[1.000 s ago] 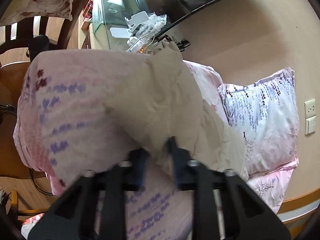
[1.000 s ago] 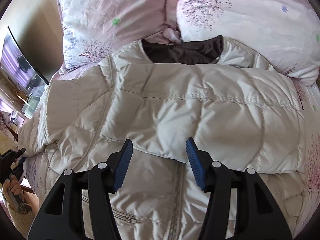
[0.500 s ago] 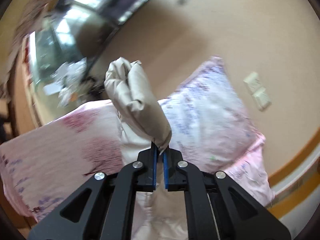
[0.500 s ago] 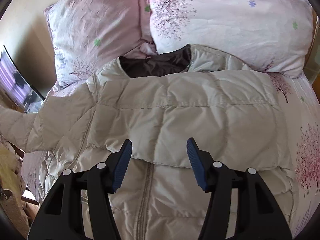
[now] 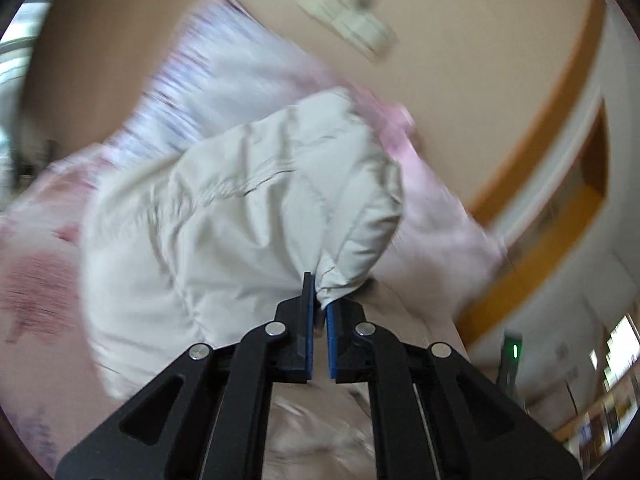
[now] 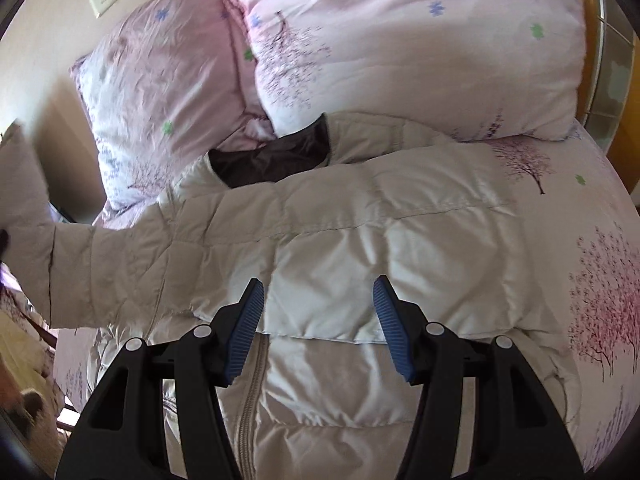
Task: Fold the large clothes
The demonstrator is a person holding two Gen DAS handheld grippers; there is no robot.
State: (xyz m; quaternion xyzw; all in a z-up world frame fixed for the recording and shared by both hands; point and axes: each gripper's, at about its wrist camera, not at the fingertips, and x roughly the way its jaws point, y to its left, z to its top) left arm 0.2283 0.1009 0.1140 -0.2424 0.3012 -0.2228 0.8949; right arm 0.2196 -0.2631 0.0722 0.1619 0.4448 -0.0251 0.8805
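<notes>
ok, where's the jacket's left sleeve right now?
Its cuff is pinched in the left gripper; in the right wrist view the sleeve stretches off the jacket to the far left, below the pillows.

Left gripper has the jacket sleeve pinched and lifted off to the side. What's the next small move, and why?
Probably carry the sleeve inward and lay it across the jacket chest. The left gripper is shut on its cuff, the sleeve hangs stretched out past the body, and the other sleeve already lies folded over the front. The right gripper hovers open above the chest, free to steady it.
</notes>
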